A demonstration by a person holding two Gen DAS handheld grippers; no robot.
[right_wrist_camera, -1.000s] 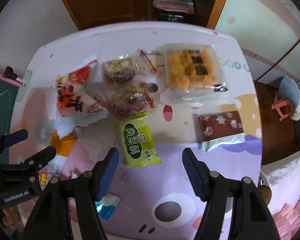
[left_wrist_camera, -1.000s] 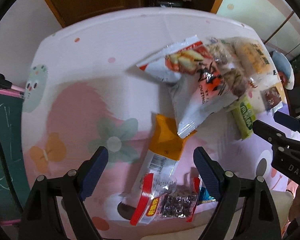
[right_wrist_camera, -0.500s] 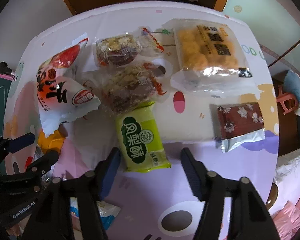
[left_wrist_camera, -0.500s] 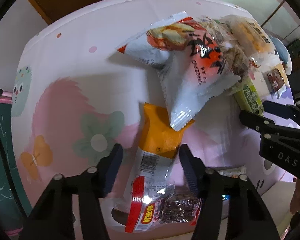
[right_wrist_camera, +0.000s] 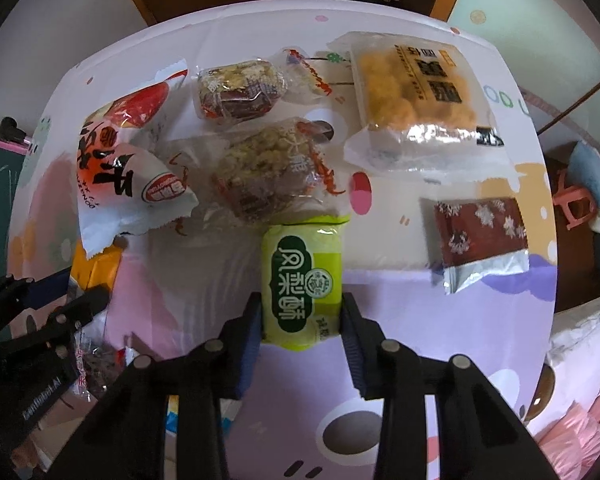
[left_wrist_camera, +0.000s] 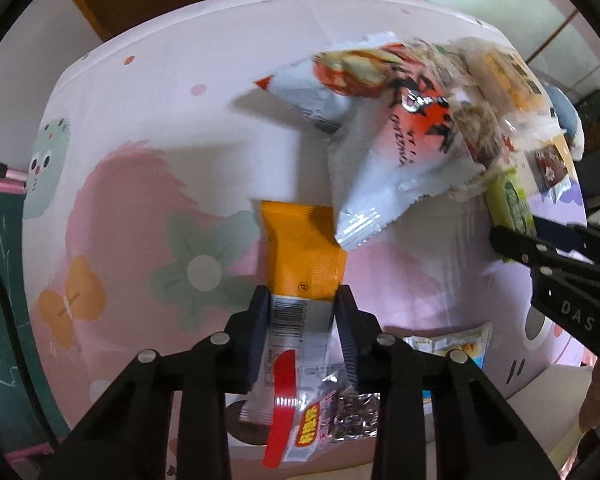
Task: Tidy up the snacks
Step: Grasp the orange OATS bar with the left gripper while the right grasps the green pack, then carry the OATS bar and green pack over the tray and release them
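Observation:
My left gripper (left_wrist_camera: 302, 300) is shut on the orange-and-white snack packet (left_wrist_camera: 300, 256), which lies lengthwise on the table and is partly under a white-and-red chip bag (left_wrist_camera: 384, 152). My right gripper (right_wrist_camera: 302, 308) is shut on the green pastry packet (right_wrist_camera: 302, 276), its fingers pressed to both long sides. The left gripper also shows in the right wrist view (right_wrist_camera: 72, 300), at the left beside the orange packet (right_wrist_camera: 96, 268). The right gripper also shows in the left wrist view (left_wrist_camera: 516, 240), at the green packet (left_wrist_camera: 510, 204).
Two clear packs of nut bars (right_wrist_camera: 240, 88) (right_wrist_camera: 268, 168), a pack of yellow puffs (right_wrist_camera: 420, 92) and a brown snowflake packet (right_wrist_camera: 480, 236) lie further back. A red-and-clear candy pack (left_wrist_camera: 320, 412) lies at the near table edge (left_wrist_camera: 380, 452). A pink chair (right_wrist_camera: 576, 204) stands at the right.
Both grippers moved forward and closed: the left onto the orange-and-white packet, the right onto the green pastry packet. Both were open a second ago.

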